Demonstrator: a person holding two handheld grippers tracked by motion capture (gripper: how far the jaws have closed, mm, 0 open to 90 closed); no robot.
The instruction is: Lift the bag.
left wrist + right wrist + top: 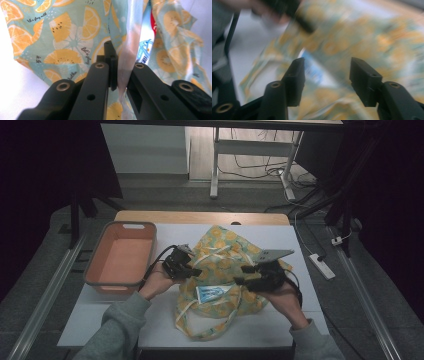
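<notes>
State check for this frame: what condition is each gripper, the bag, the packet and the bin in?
Left gripper: shut on the bag's pale strap.
Right gripper: open, holding nothing, above the bag.
Bag: crumpled on the table, mouth held open.
Packet: lying in the bag's mouth, partly showing.
Bin: upright, empty.

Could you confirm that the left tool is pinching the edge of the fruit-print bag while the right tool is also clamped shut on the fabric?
Not quite. The left tool does pinch the edge of the bag, but the right tool is not clamped: the right gripper view shows its jaws standing well apart, nothing held between them, with the bag and a blue-and-white packet beyond.
</notes>
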